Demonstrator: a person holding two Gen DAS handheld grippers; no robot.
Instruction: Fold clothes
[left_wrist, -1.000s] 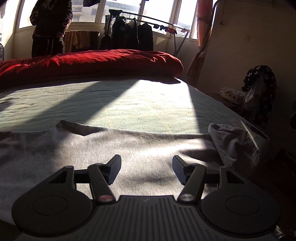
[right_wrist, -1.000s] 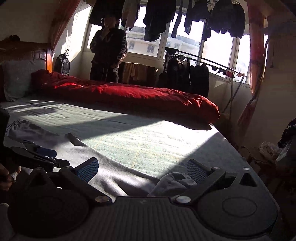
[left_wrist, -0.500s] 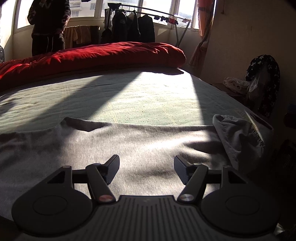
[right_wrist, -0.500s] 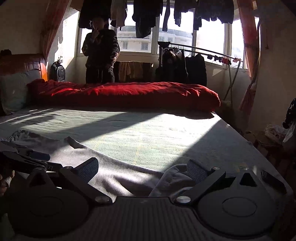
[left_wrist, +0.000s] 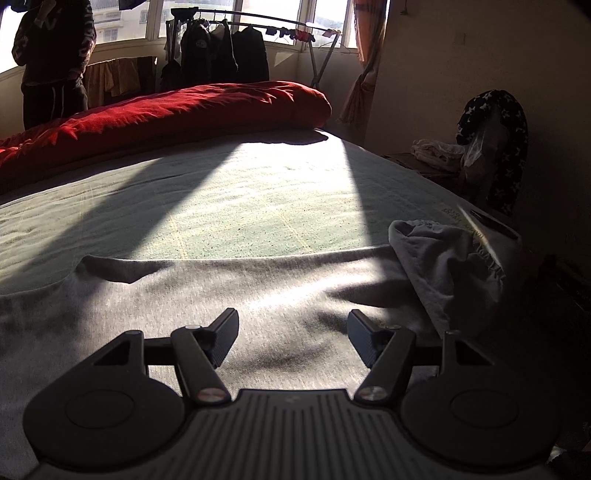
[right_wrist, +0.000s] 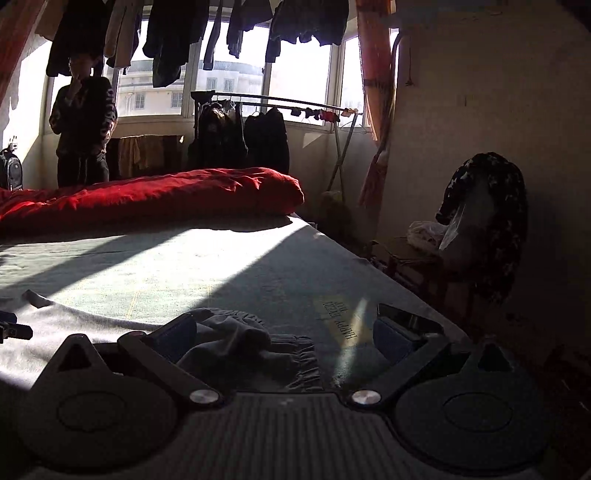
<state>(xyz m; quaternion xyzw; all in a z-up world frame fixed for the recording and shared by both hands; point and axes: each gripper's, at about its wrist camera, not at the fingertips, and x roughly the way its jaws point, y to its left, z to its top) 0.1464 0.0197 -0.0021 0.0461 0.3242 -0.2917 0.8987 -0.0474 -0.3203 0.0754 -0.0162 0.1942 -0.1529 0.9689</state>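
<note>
Right tongs (right_wrist: 284, 334) newly over bunched grey garment (right_wrist: 243, 343) (both tongs agape, empty).

tongs (left_wrist: 291, 338) – 2 | grey garment (left_wrist: 221, 295) – 1 | red duvet (left_wrist: 166, 110) – 1

The bed (left_wrist: 229, 199) has a green sheet, half sunlit, half in shadow. A grey garment (left_wrist: 207, 295) lies spread flat across its near side, one end bunched (right_wrist: 236, 343) by the right edge. A red quilt (left_wrist: 166, 114) lies rolled along the far side.
</note>
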